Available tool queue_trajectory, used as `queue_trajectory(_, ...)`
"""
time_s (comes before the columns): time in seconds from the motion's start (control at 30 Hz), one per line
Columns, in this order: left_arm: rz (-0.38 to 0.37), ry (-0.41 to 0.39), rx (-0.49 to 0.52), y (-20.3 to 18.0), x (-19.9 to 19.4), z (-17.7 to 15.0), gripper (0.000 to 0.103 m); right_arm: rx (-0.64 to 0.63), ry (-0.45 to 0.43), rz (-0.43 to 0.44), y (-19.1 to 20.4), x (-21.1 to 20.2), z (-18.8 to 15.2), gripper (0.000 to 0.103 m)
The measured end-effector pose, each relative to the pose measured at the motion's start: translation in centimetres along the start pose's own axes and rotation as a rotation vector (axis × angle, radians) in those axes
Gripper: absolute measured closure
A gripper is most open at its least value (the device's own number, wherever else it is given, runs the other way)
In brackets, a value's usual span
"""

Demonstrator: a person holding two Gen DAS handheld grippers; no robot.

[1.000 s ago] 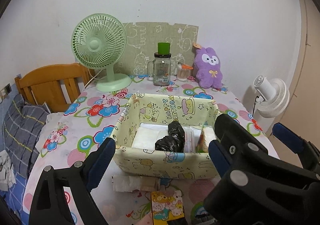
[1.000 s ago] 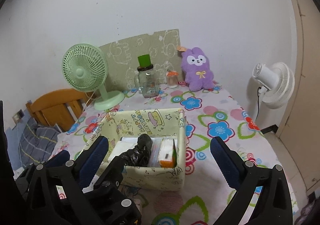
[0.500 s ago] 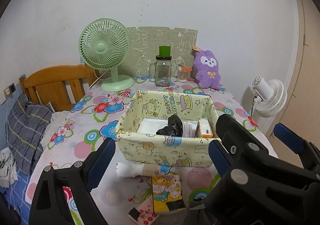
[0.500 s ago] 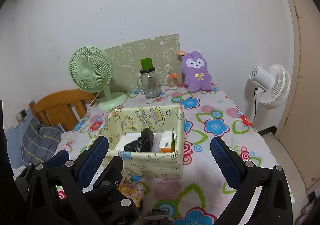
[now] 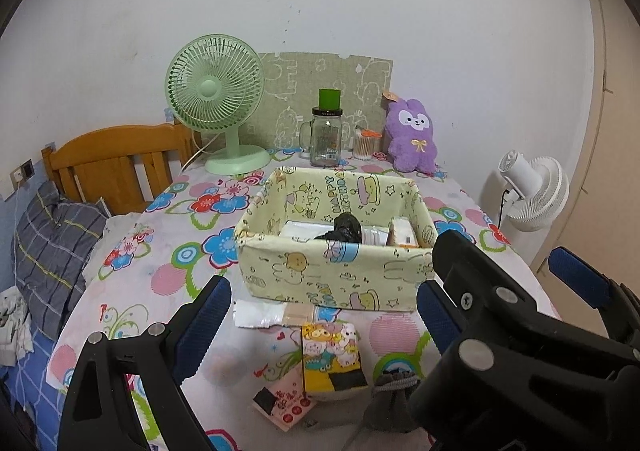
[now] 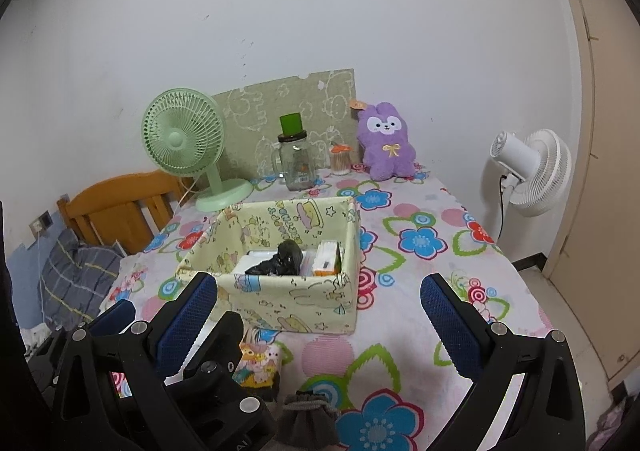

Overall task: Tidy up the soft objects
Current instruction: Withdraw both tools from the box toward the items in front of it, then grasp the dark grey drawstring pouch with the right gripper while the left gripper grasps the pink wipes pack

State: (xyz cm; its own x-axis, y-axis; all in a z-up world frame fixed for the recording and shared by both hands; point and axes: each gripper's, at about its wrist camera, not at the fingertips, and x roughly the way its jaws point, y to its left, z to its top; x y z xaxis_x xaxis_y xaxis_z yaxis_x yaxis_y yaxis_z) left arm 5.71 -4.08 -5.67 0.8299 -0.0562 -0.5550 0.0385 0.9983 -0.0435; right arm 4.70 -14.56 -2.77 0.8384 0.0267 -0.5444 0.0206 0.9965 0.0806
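Note:
A pale yellow cartoon-print fabric basket (image 5: 336,275) (image 6: 320,303) stands mid-table, holding a black bag (image 5: 344,229) (image 6: 282,261), white packs and an orange-white tissue pack (image 6: 326,261). In front of it lie a white plastic roll (image 5: 272,315), a cartoon tissue pack (image 5: 332,355) (image 6: 258,365), a small red-and-white card (image 5: 284,403) and a grey drawstring pouch (image 5: 390,399) (image 6: 306,421). My left gripper (image 5: 324,323) is open and empty above these. My right gripper (image 6: 320,323) is open and empty, to the right of the left one.
At the table's back stand a green fan (image 5: 218,103), a glass jar with green lid (image 5: 326,135), a cotton-swab jar (image 5: 364,145) and a purple plush rabbit (image 5: 412,135). A wooden chair (image 5: 108,167) and a checked cloth are left; a white fan (image 6: 528,171) stands right.
Both grippers have pulled back and up from the basket, so the items lying in front of it have come into view. Both stay open and empty.

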Motion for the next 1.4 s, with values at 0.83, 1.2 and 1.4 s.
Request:
queue_trajectory(0.83,0.009,0.025,-0.008,1.5,0.5,-4.3,0.008,-0.035,0.047,0.008,1.0,0.6,-4.2,0.000)
queue_trajectory(1.2,0.002,0.066,0.001,2.6,1.8,-6.7,0.009,-0.031,0.088,0.013,1.6,2.0,-7.0,0.000)
queue_trajectory(1.4,0.003,0.096,-0.003,3.0,2.7,-7.7,0.010,-0.018,0.117,0.001,1.6,2.8,-8.1,0.000)
